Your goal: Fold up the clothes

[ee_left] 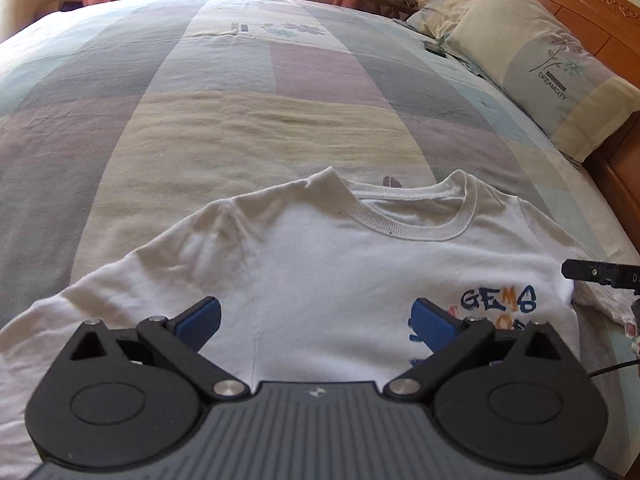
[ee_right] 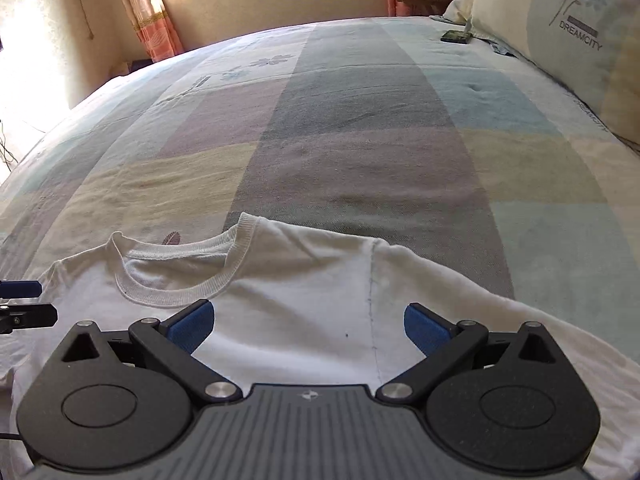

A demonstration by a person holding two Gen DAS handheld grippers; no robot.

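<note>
pillows [ee_left: 552, 76] line the headboard [ee_left: 592, 12] — both claws, left claw [ee_left: 316, 322] and right claw [ee_right: 308, 322], gape wide over the white t-shirt [ee_left: 320, 264].

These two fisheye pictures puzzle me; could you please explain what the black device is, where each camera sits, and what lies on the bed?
Each picture comes from a camera mounted on a hand-held two-finger gripper, looking forward along its fingers. A person carries one in each hand. The left wrist view shows the left gripper, the right wrist view the right gripper; both have their blue pads spread open and hold nothing. Beneath them a white cotton T-shirt with a colourful chest print lies face up on a pastel patchwork bedsheet. A floral pillow leans against the wooden headboard.
</note>
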